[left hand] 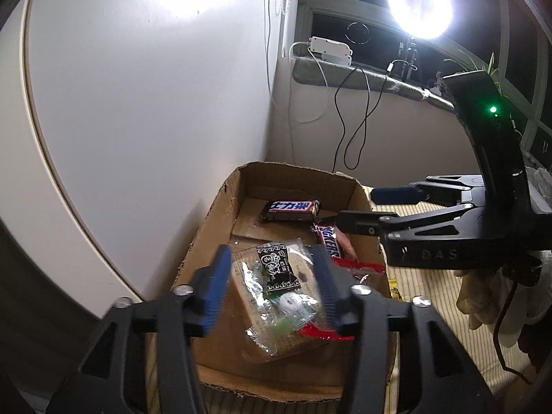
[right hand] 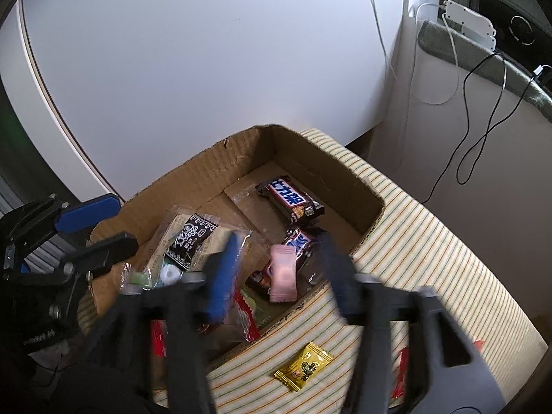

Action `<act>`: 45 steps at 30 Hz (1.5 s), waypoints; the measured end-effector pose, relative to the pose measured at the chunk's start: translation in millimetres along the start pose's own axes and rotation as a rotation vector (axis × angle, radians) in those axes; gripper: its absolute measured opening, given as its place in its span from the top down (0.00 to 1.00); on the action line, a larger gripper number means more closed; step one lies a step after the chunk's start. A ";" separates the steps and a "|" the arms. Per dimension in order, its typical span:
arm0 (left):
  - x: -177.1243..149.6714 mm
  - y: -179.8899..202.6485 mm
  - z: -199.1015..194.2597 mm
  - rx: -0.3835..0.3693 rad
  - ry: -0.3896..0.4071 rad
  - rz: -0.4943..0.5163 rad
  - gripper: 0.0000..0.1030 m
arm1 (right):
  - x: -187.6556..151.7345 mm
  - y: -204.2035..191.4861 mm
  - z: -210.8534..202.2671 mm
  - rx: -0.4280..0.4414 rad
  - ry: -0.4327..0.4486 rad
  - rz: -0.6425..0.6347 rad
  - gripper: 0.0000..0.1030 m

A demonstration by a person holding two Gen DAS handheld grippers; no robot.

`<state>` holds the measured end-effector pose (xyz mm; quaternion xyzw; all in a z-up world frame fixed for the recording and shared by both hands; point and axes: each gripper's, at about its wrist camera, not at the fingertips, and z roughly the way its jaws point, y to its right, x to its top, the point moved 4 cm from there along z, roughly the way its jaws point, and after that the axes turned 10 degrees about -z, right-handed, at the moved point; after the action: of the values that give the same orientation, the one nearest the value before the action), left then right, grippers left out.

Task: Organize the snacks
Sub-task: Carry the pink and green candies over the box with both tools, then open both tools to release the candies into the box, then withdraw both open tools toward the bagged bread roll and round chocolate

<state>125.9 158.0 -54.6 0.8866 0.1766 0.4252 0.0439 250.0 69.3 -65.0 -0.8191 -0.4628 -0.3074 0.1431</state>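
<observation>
An open cardboard box [left hand: 203, 231] [right hand: 207, 169] rests on a striped cloth and holds snacks. Two dark Snickers bars [left hand: 293, 209] [right hand: 289, 198] lie at its far end. My left gripper [left hand: 272, 286] [right hand: 103, 233] hovers over the near end, open, with a clear packet with a black label [left hand: 276, 269] [right hand: 189, 238] between its blue pads, which do not press it. My right gripper [right hand: 279, 276] [left hand: 372, 208] is open over the box's right side, blurred. A pink wrapped candy [right hand: 283, 272] lies loose between its fingers. Red wrappers [left hand: 358, 265] sit at the box's right wall.
A yellow candy [right hand: 303, 365] and a red wrapper [right hand: 402, 372] lie on the striped cloth [right hand: 431, 241] outside the box. A white wall stands behind. A window sill [left hand: 362, 76] carries a white power strip [left hand: 331, 50] and hanging cables. A bright lamp [left hand: 419, 7] glares at top right.
</observation>
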 end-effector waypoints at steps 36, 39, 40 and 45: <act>-7.1 66.5 -11.3 -0.053 0.013 0.089 0.25 | -36.4 51.0 -68.6 -0.090 0.045 0.099 0.13; -8.9 78.0 -11.9 -0.066 0.011 0.102 0.25 | -43.9 58.3 -76.8 -0.103 0.047 0.108 0.13; -9.4 83.0 -12.0 -0.071 0.010 0.108 0.25 | -47.2 61.3 -79.8 -0.106 0.047 0.113 0.13; -13.5 104.4 -12.7 -0.100 0.004 0.132 0.25 | -63.8 77.3 -92.8 -0.119 0.045 0.140 0.13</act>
<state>137.1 54.9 -32.7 0.8921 0.0965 0.4374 0.0594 256.6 -62.6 -30.2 -0.8494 -0.3817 -0.3420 0.1255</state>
